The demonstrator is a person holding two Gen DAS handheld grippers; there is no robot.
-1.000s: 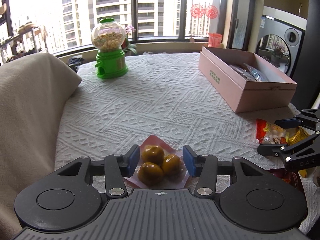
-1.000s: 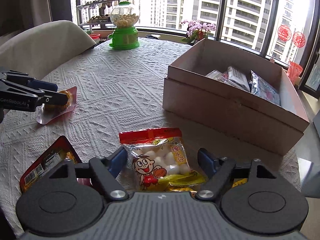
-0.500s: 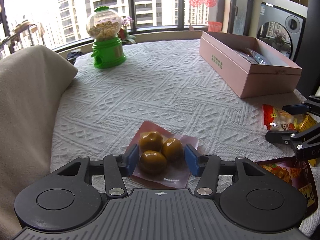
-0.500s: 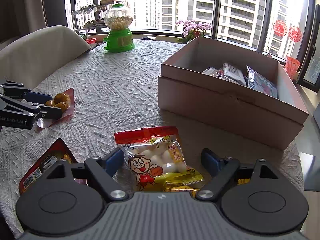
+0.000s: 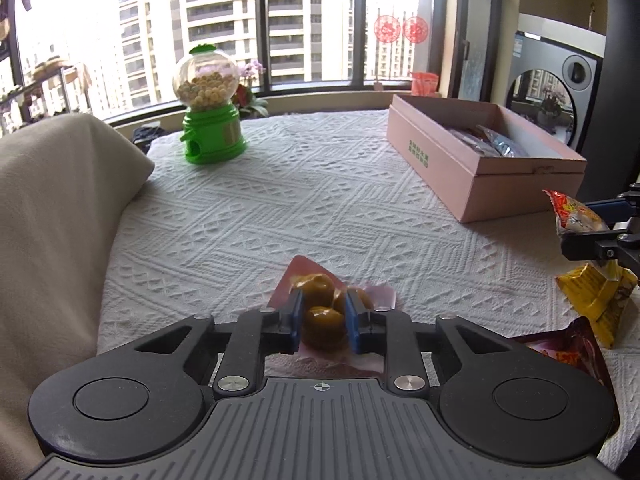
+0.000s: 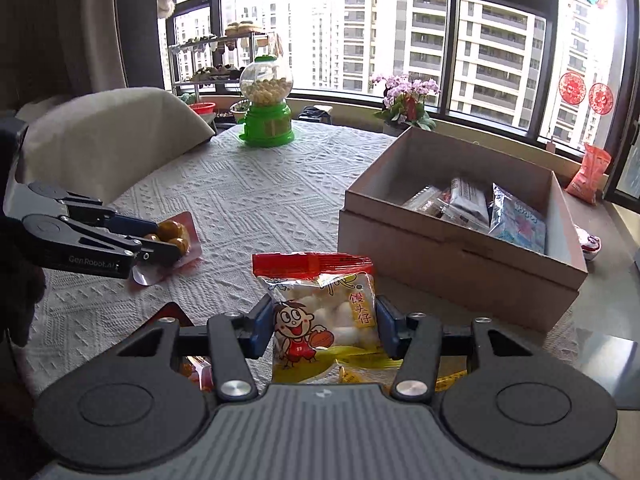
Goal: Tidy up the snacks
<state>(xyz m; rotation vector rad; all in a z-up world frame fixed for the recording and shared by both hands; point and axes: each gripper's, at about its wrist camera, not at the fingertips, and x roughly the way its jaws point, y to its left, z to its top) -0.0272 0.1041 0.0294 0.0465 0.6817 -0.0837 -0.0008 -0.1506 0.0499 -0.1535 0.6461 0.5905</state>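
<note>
My left gripper (image 5: 323,320) is shut on a clear pack of brown egg-like balls (image 5: 320,312), held just above the white tablecloth; it also shows in the right wrist view (image 6: 174,236). My right gripper (image 6: 324,326) is shut on a red-topped bag of white puffs with a cartoon boy (image 6: 320,312), lifted off the table; the bag shows at the right edge of the left wrist view (image 5: 576,216). The open pink box (image 6: 452,256) with several packets inside stands to the right.
A green gumball machine (image 5: 210,120) stands at the table's far side. A yellow packet (image 5: 596,300) and a dark red packet (image 5: 568,352) lie near the front right edge. A beige-covered chair (image 5: 52,216) is at the left. Flowers (image 6: 404,100) stand by the window.
Both grippers have closed on their packs and lifted them: the left on the brown-ball pack, the right on the cartoon bag.
</note>
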